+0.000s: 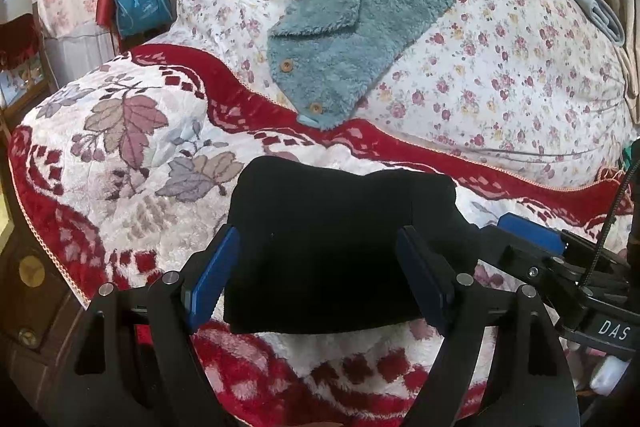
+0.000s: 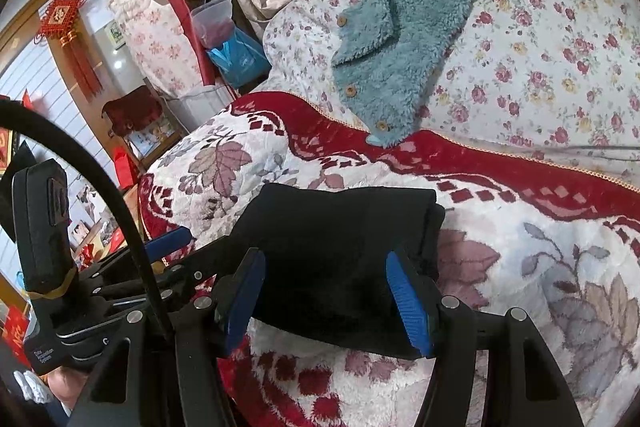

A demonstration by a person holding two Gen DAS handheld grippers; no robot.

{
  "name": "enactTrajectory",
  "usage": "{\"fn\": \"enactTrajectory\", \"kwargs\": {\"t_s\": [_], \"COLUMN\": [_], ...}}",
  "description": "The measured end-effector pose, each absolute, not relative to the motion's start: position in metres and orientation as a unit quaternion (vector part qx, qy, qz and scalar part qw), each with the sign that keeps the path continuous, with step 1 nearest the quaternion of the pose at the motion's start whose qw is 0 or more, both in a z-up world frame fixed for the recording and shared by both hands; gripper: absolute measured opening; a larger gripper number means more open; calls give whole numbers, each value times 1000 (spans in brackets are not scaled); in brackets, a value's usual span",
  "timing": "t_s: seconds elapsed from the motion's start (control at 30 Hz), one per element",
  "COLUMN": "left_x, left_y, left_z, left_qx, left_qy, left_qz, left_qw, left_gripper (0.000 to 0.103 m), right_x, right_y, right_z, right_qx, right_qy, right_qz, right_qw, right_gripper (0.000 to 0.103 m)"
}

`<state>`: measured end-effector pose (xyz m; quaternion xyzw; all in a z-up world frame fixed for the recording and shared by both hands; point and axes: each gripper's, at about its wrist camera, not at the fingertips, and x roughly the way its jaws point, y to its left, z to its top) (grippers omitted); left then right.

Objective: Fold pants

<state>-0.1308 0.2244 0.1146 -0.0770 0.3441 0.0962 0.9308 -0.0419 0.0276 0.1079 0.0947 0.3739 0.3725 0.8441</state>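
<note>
a red and white floral plush blanket covers the near bed; a teal fleece garment lies far. the folded black pants rest on the blanket, between the spread left gripper and right gripper, both unclamped.

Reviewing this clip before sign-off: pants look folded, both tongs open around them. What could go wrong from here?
1. The black pants lie between the open left tongs and right tongs; pulling back carelessly could snag a layer and undo the fold.
2. The plush red-and-white blanket is soft and uneven, so the bundle may slump.
3. The two tongs sit close together and might collide.
</note>
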Motion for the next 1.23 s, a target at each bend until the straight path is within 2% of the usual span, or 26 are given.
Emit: {"fn": "enactTrajectory", "kwargs": {"t_s": [0.8,1.23], "left_x": [-126,-134], "left_y": [236,217], "left_z": [114,130], "left_qx": [-75,-32], "left_qy": [342,301], "left_qz": [99,100], "left_qw": [931,948], "left_gripper": [81,81], "right_x": [-41,-42], "right_y": [35,23], "right_z": [105,108], "right_qx": [92,100], "right_qy": [379,376], "right_qz": [374,370], "right_qw": [841,844], "right_gripper": [61,61]}}
